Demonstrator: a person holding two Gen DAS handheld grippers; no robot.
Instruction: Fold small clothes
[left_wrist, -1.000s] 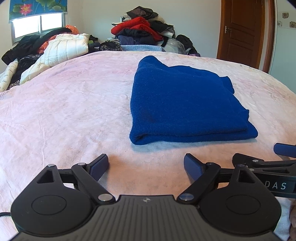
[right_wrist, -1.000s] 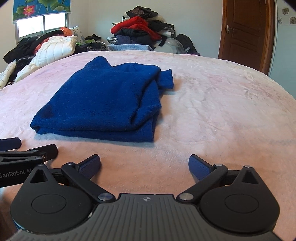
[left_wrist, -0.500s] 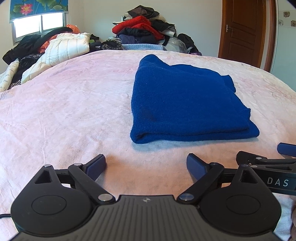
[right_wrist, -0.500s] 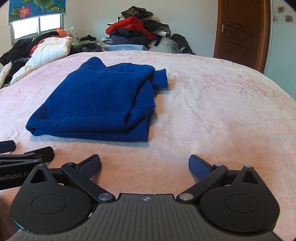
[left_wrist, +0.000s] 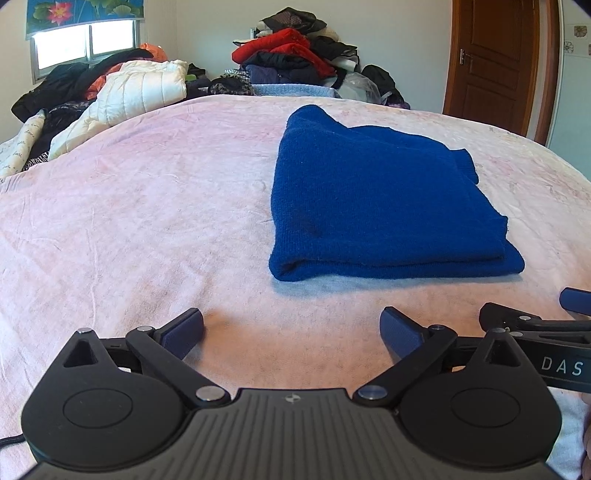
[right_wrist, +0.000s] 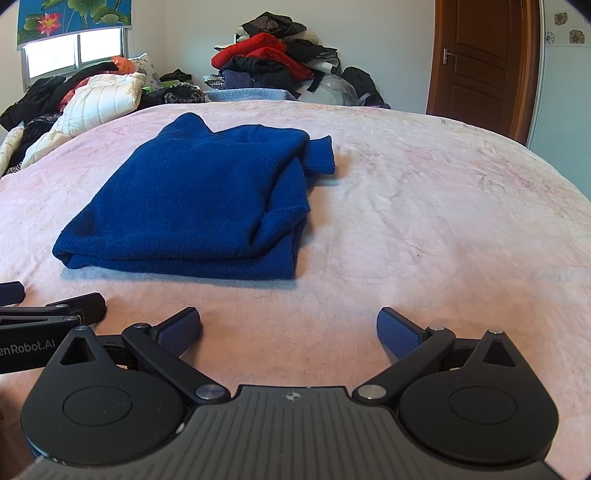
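A blue knitted sweater (left_wrist: 380, 199) lies folded into a rough rectangle on the pink bed cover (left_wrist: 147, 221). It also shows in the right wrist view (right_wrist: 199, 206), with a sleeve cuff (right_wrist: 321, 158) sticking out at its far right. My left gripper (left_wrist: 291, 332) is open and empty, just in front of the sweater's near edge. My right gripper (right_wrist: 290, 330) is open and empty, in front of the sweater and to its right. Each gripper shows at the edge of the other's view.
A pile of clothes (left_wrist: 295, 59) in red, black and blue stands beyond the far edge of the bed. White padded jackets and dark garments (left_wrist: 110, 96) lie at the far left under a window. A brown door (left_wrist: 491, 62) is at the right.
Both grippers have drawn back slightly from the sweater and lifted a little. The sweater has not moved. Both stay open.
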